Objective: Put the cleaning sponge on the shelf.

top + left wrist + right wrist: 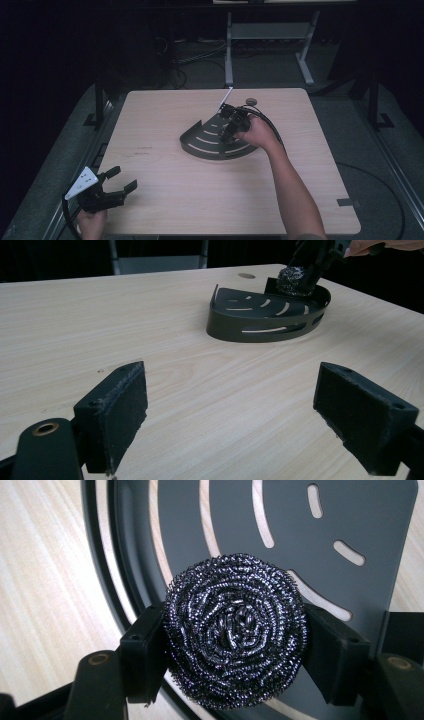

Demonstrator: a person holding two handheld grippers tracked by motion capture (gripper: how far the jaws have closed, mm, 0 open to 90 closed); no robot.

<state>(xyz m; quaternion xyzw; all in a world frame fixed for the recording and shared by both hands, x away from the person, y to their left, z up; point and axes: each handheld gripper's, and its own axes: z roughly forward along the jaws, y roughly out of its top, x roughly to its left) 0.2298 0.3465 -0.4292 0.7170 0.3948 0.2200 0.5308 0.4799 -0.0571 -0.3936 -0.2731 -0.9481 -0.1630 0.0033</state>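
Note:
A round steel wool scourer [235, 635] sits squeezed between the two black jaws of my right gripper [235, 645]. That gripper [231, 131] hangs over the dark grey quarter-round slotted tray [200, 142] near the middle of the table. In the left gripper view the scourer [292, 281] is just above the tray's [260, 325] far end. My left gripper [120, 185] rests at the table's near left corner, open, with bare wood between its pads [120, 410].
The light wooden table [165, 200] has bare room in front and to the left of the tray. A small round disc [251, 101] lies near the far edge. A white strip [225, 99] leans behind the tray. A metal stand [270, 35] and cables are on the floor beyond.

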